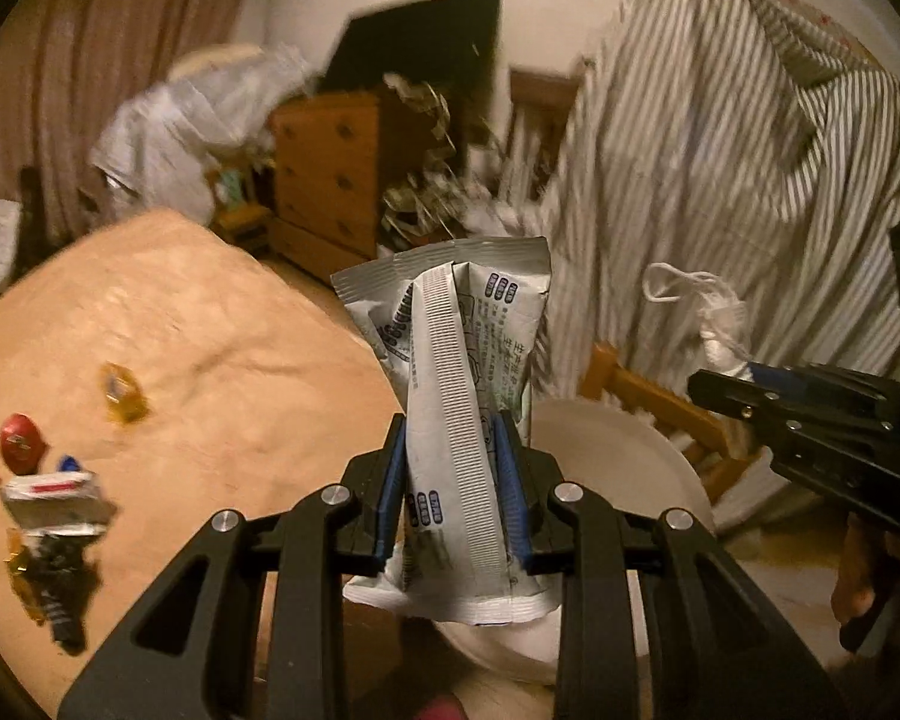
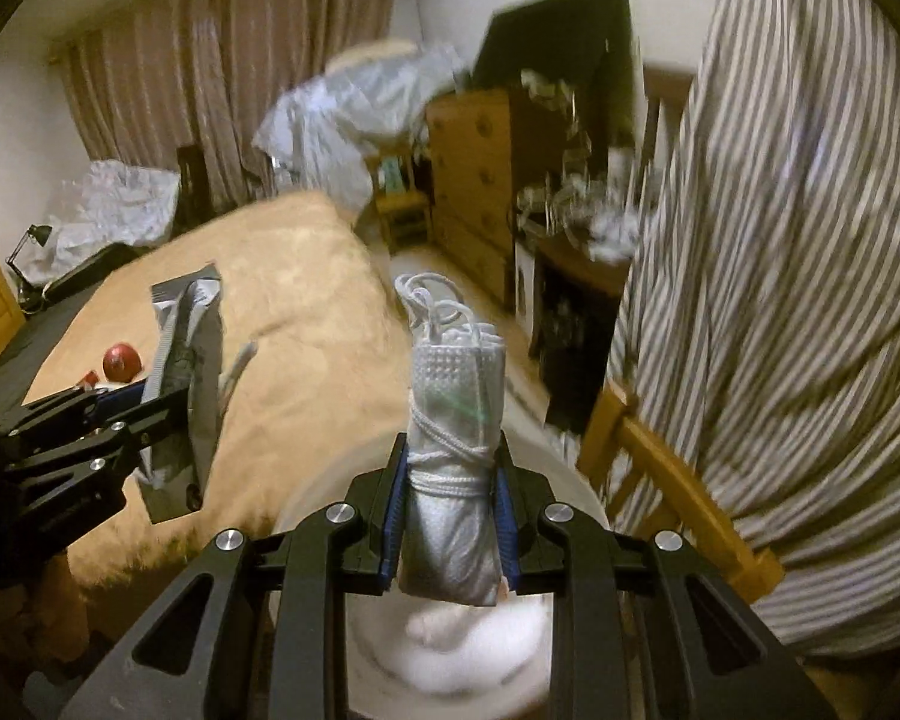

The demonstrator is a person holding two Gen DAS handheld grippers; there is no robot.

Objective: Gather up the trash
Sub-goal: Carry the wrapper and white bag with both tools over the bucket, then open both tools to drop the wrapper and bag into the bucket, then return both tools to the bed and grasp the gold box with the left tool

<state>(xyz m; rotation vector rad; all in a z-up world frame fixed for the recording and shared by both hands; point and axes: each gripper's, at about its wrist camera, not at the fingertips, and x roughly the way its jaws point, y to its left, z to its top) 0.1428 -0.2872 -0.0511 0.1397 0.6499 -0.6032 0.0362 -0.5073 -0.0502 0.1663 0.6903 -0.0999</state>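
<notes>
My left gripper [image 1: 453, 474] is shut on a silver printed wrapper [image 1: 450, 372] and holds it upright above a white bin [image 1: 648, 456]. It also shows in the right wrist view [image 2: 144, 402], with the wrapper [image 2: 189, 360]. My right gripper [image 2: 450, 474] is shut on a rolled white mask wound with cord [image 2: 456, 420], over the same bin [image 2: 468, 654]. It shows in the left wrist view [image 1: 708, 384] at the right. More trash lies on the tan bed: a red wrapper [image 1: 21, 444], a yellow wrapper [image 1: 123, 393], a white carton [image 1: 54, 501].
The tan bed [image 1: 210, 330] fills the left. A striped cloth [image 1: 720, 180] hangs over a wooden chair [image 1: 642, 396] at the right. A wooden dresser [image 1: 330, 174] and clutter stand behind. A red wrapper [image 2: 120, 363] lies on the bed.
</notes>
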